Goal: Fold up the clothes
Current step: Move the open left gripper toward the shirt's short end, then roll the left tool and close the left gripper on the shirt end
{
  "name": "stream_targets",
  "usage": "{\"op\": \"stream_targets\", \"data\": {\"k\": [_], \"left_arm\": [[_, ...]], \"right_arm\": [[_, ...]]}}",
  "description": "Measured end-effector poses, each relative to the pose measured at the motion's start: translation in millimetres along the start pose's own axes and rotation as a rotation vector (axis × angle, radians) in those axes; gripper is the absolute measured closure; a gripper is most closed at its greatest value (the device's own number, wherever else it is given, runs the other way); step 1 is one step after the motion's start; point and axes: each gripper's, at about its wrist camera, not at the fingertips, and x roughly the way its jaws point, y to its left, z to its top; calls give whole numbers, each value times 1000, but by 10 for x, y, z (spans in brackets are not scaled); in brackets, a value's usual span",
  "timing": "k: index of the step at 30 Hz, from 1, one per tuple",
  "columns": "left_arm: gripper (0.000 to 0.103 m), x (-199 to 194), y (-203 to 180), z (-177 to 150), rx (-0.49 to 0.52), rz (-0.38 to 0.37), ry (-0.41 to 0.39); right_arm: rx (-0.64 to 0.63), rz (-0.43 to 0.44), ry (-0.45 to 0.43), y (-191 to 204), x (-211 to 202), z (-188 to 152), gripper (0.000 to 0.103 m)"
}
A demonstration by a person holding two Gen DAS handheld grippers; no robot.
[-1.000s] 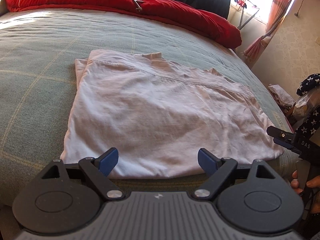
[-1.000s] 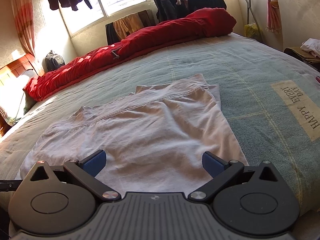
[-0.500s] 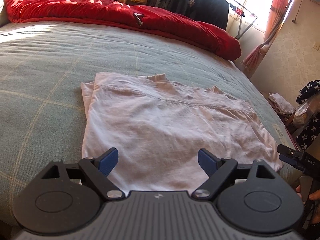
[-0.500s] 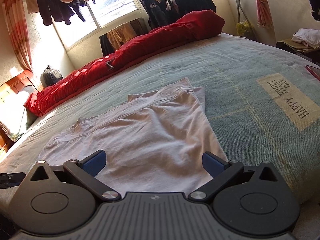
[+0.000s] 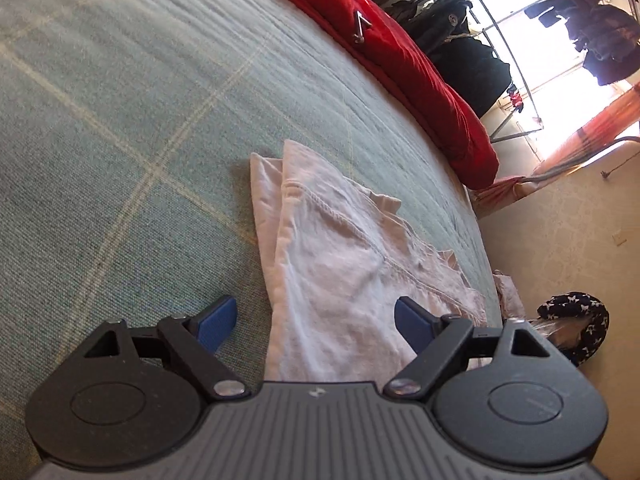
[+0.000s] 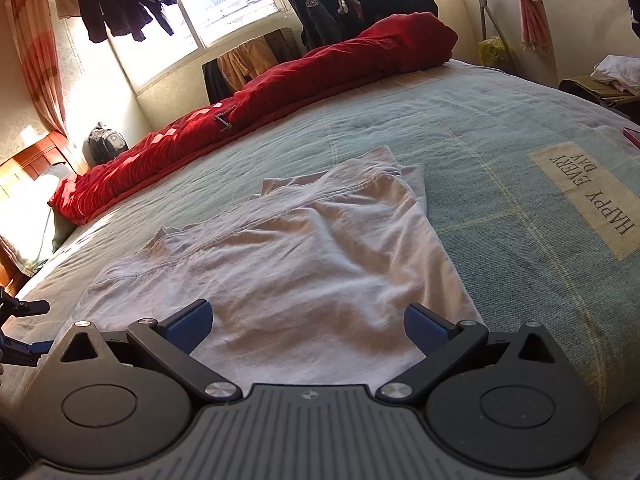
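**Risk of Disturbing the Folded Layers**

Because both grippers hang spread and empty near the bed's (image 6: 500, 168) front edge, a single-layer pinch could drag the pale T-shirt (image 6: 304, 256) askew. It lies flat, doubled over, on the checked bedspread. Red duvet (image 6: 280, 92) along the far edge; hung clothes by windows. Left gripper (image 5: 316, 326), right gripper (image 6: 308, 326).

My right gripper (image 6: 308, 322) hangs with jaws spread wide over the near edge of the pale pink folded shirt (image 6: 304, 256), lying flat on the green checked bedspread (image 6: 500, 160); a red duvet (image 6: 280, 92) lies beyond.
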Motion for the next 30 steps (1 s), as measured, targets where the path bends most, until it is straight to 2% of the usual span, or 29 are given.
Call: {"op": "stream_targets", "data": {"k": [4,12,24,26,28,30], "left_arm": [[18,157,300,174,-113,-108,58],[18,582,313,533,-98,-168,102],[20,433,161,184,38,-264,181],[24,524,223,298,8,-279,182],[35,630,275,402,-22,-277,178],[41,680,335,444,-43,-282,181]], "right_arm": [[4,-12,14,13,72,11,0],[-24,-15,25,187,199,56,0],[-25,-15,41,240,287,85,0],[-29,-14,43,262,302,88,0],[-32,-3,42,293,295,86,0],[-41,2,41,317,284,81,0]]}}
